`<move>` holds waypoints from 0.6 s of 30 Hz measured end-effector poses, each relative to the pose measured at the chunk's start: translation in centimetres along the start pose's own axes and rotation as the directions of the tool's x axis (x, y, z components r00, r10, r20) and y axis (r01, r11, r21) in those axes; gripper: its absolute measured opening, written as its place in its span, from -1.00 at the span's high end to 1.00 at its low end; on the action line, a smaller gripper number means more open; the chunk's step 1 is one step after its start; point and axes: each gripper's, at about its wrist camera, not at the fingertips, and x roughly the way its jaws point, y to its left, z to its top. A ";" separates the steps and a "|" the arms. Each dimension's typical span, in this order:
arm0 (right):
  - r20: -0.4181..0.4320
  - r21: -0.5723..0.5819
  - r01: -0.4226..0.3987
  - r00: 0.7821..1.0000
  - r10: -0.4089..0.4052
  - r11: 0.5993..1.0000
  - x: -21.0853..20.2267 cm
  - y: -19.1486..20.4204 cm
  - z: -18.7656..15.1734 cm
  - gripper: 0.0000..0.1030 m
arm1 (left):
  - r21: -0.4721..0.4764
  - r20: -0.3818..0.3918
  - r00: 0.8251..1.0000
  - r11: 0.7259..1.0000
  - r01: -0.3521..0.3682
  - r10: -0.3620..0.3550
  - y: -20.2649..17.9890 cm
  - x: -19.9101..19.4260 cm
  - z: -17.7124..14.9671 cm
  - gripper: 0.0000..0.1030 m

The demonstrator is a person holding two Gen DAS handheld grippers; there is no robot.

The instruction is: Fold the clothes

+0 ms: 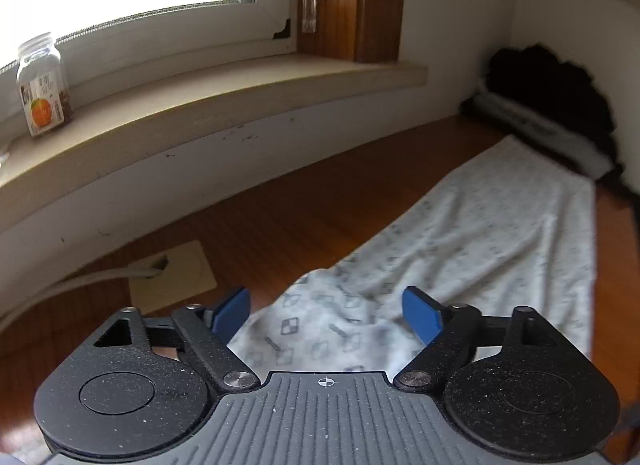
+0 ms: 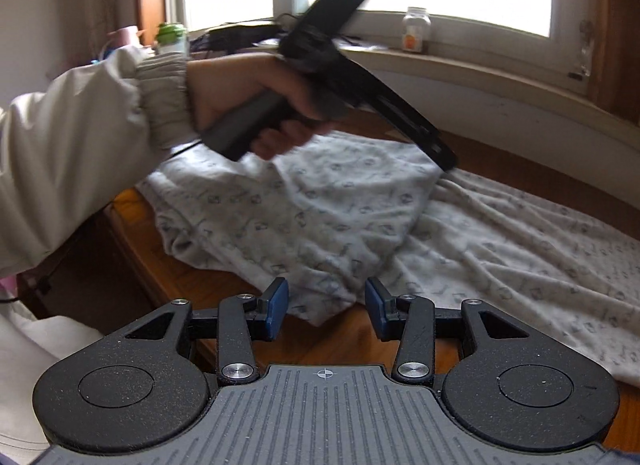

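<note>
Garment: a pale white-grey soft cloth printed with small grey squares [image 1: 480, 233] is lying spread on the reddish-brown wooden tabletop [image 1: 248, 233], its long axis running alongside the window wall, from the near end towards the far corner.
Near end: in the right wrist view this part of the cloth [image 2: 304, 209] is lying bunched and folded over itself, one corner hanging towards the tabletop's front edge.
Far end: it is lying flat and nearly reaching a black bundle [image 1: 552, 93] heaped in the corner by the wall.
Left gripper [image 1: 326, 315]: its blue-padded jaws are standing wide apart, hovering over the crumpled near end and gripping nothing.
Left hand [image 2: 256, 93]: it is holding that tool's black handle above the cloth, a cream quilted sleeve [image 2: 80, 145] covering the arm; the picture is blurring here.
Right gripper [image 2: 326, 307]: its blue pads are parted, empty, pointing at the hanging corner just above the front edge.
Windowsill: a clear glass jar with an orange label [image 1: 42, 85] is standing on the beige sill [image 1: 240, 85].
Tabletop back edge: a cream square plate with a white cable [image 1: 172, 277] is sitting there.
</note>
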 end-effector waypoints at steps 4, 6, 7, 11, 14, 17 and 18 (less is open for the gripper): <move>-0.008 -0.039 0.005 1.000 -0.005 0.999 0.4 0.5 -0.2 0.16 | -0.015 -0.009 1.000 1.000 -0.017 0.017 0.2 1.0 -0.3 -0.07; -0.004 -0.068 0.017 1.000 -0.017 0.998 0.5 0.8 -0.4 0.16 | -0.009 -0.007 1.000 1.000 -0.022 0.022 0.5 1.2 -0.6 0.42; 0.000 -0.081 0.024 1.000 -0.024 0.996 0.5 0.9 -0.5 0.16 | -0.005 -0.005 1.000 1.000 -0.023 0.023 0.6 1.2 -0.7 0.56; 0.035 -0.122 0.042 0.999 -0.038 0.992 0.5 1.3 -0.6 0.25 | -0.046 0.055 0.998 0.999 -0.015 0.018 1.5 0.5 -1.0 0.85; 0.061 -0.091 0.030 0.998 -0.024 0.995 0.3 1.1 -0.3 0.85 | -0.098 0.128 0.992 0.995 -0.002 0.014 2.5 -0.5 -1.3 0.87; 0.069 -0.060 0.014 0.998 -0.009 0.998 -0.8 1.1 -0.2 0.89 | -0.143 0.167 0.985 0.989 -0.028 0.052 3.6 -1.1 -1.2 0.88; 0.071 -0.051 0.009 0.997 -0.006 0.999 -1.2 1.1 -0.2 0.90 | -0.161 0.171 0.983 0.986 -0.032 0.060 4.1 -1.1 -1.2 0.88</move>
